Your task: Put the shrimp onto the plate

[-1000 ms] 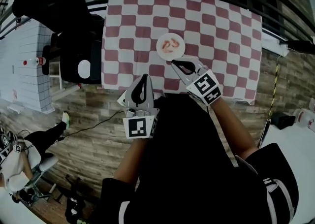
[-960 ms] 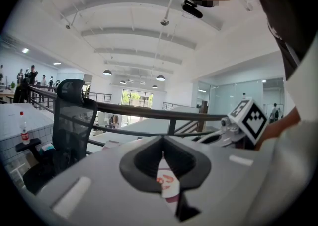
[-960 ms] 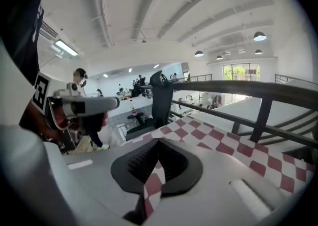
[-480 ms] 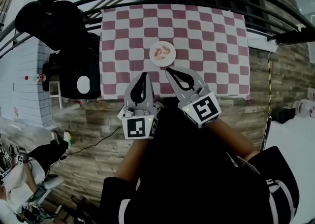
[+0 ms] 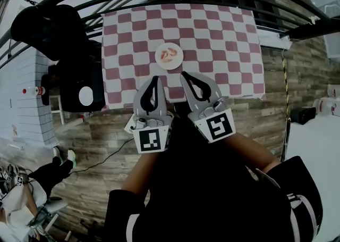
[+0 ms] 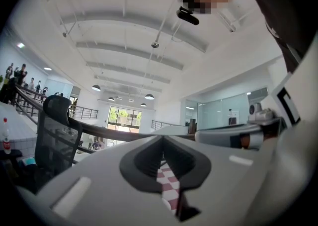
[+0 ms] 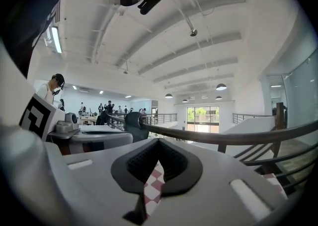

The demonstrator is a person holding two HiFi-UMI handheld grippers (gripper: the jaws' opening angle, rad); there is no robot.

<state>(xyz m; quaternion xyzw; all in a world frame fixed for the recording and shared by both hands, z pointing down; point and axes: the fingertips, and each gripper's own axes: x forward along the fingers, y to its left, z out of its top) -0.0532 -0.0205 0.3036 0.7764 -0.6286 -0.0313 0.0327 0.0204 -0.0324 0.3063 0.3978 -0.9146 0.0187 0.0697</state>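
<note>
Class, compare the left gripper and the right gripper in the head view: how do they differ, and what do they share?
The left gripper points almost straight ahead; the right gripper leans inward, toward the plate. The left gripper's marker cube sits nearly square-on to the camera; the right gripper's marker cube sits rotated, with a different pattern. Both are shut, empty, and short of the plate.

illumination is bright and even, supplied by ceiling lamps (image 7: 221, 87) and a daylit window (image 7: 201, 115) in the far wall. all views show strong fisheye curvature with dark vignetted corners. both gripper views render the near fingers (image 6: 99, 190) soft and out of focus. the head view is sharp, and shadows there are faint.
</note>
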